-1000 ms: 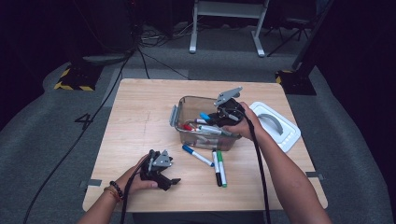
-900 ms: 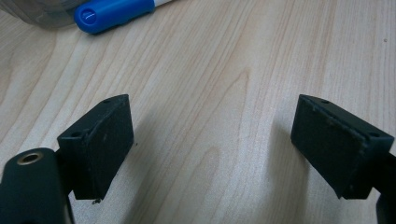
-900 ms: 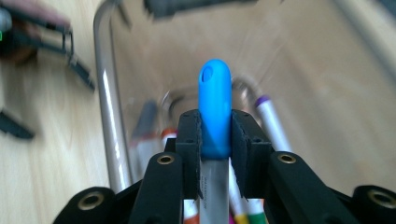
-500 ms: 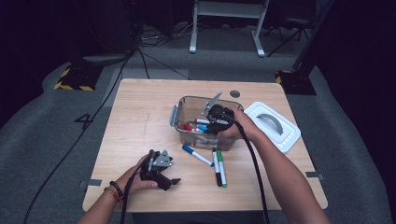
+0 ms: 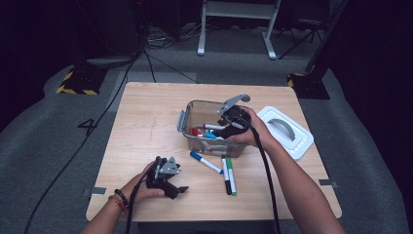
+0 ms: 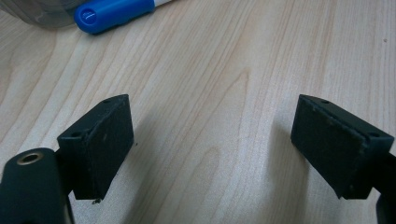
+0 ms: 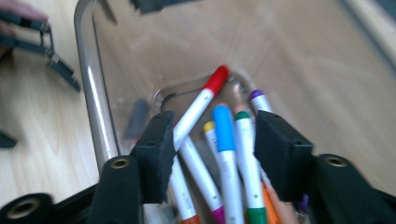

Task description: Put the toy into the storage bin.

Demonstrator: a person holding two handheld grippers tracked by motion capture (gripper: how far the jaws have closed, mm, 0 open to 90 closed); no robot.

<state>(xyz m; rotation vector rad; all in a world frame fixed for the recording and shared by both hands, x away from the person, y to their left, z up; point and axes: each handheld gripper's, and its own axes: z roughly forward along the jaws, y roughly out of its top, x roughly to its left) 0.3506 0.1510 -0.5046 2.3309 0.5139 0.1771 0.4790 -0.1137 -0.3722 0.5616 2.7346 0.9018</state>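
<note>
A clear plastic box [image 5: 187, 119] in the middle of the table holds several markers. My right gripper [image 5: 222, 130] reaches into it from the right side. In the right gripper view the right gripper [image 7: 212, 140] is open and low over the pile, with a red-capped marker [image 7: 205, 95], a blue-capped one [image 7: 223, 126] and a green-capped one [image 7: 245, 135] lying between its jaws. My left gripper [image 5: 178, 179] rests on the wood near the front left, open and holding nothing. In the left gripper view the left gripper [image 6: 212, 140] stands wide over bare wood.
Three loose markers lie in front of the box: a blue-capped one [image 5: 204, 162] [image 6: 114, 11], a black one [image 5: 225, 174] and a green one [image 5: 232, 176]. The white lid [image 5: 302, 141] lies right of the box. The box rim [image 7: 95, 93] runs close by my right gripper's left jaw.
My right gripper has moved left from the box's right rim and dipped into the box over the markers. The left gripper has stayed put.
</note>
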